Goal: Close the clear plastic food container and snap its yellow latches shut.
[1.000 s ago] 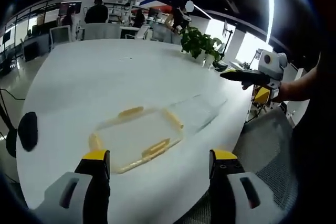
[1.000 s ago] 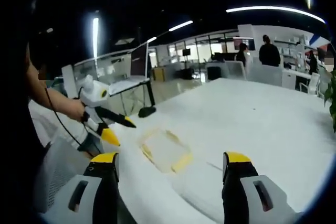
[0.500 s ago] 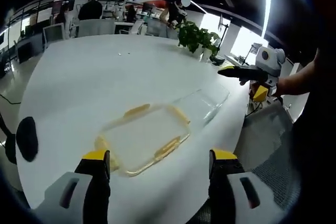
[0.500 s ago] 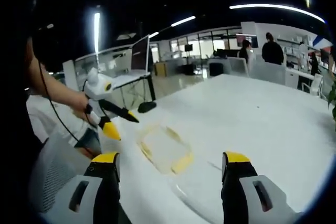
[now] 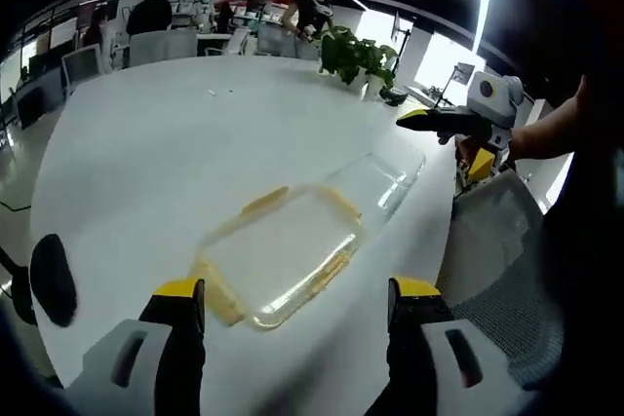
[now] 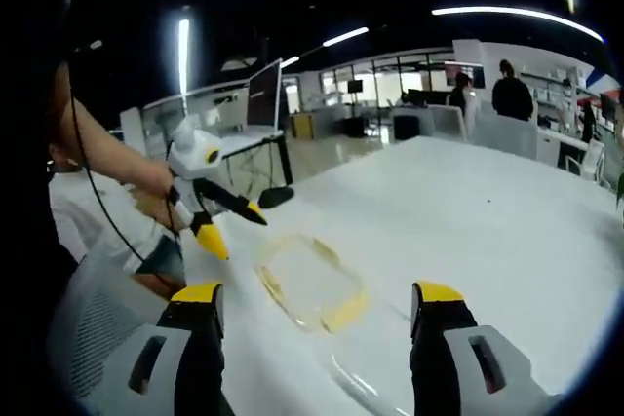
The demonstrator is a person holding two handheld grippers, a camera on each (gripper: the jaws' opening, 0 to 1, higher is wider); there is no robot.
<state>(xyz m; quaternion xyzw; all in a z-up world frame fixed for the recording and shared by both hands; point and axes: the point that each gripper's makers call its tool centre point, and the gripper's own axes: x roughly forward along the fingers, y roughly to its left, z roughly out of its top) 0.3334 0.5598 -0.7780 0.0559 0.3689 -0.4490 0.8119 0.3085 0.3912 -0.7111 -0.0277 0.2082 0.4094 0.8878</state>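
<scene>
A clear lid with yellow latches lies flat on the white table, just beyond my left gripper, whose jaws stand open and hold nothing. The clear container base rests beside the lid on its far right, near the table edge. My right gripper hovers open past that edge, off the table. In the right gripper view the lid lies ahead of my open right gripper, the clear base's rim shows low between the jaws, and the left gripper hangs open left of the lid.
A potted plant stands at the table's far side. A black object sits at the left edge. A mesh chair is tucked by the right edge. Desks, a monitor and seated people fill the background.
Both views have shifted with the hands, and the lid and base sit slightly larger in the left gripper view. In the right gripper view the left gripper has risen a little. Both grippers stay open.
</scene>
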